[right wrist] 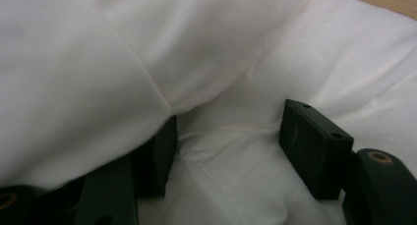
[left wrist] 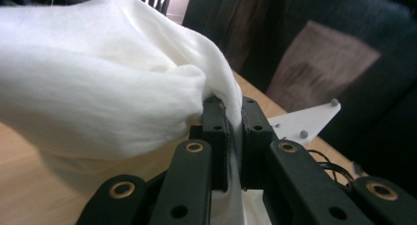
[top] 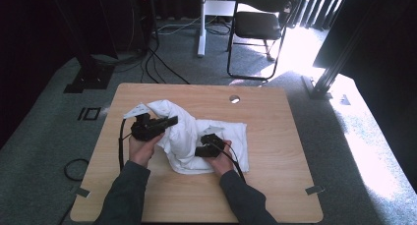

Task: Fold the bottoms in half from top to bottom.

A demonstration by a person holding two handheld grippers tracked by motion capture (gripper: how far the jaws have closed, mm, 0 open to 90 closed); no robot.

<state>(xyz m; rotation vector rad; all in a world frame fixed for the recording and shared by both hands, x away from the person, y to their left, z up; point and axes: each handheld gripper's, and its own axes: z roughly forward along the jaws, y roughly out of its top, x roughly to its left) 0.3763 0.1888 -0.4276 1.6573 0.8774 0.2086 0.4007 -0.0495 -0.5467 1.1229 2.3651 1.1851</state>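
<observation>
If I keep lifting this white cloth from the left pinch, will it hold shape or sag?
Likely sag: the white cloth drapes in soft folds from the shut left gripper. It probably weighs little, since one pinch raises a big bunch. The rest may drag across the table.

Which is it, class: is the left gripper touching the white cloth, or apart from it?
Touching. The left gripper view shows the left gripper with its jaws closed on a fold of the white cloth, the fabric pinched between the pads.
</observation>
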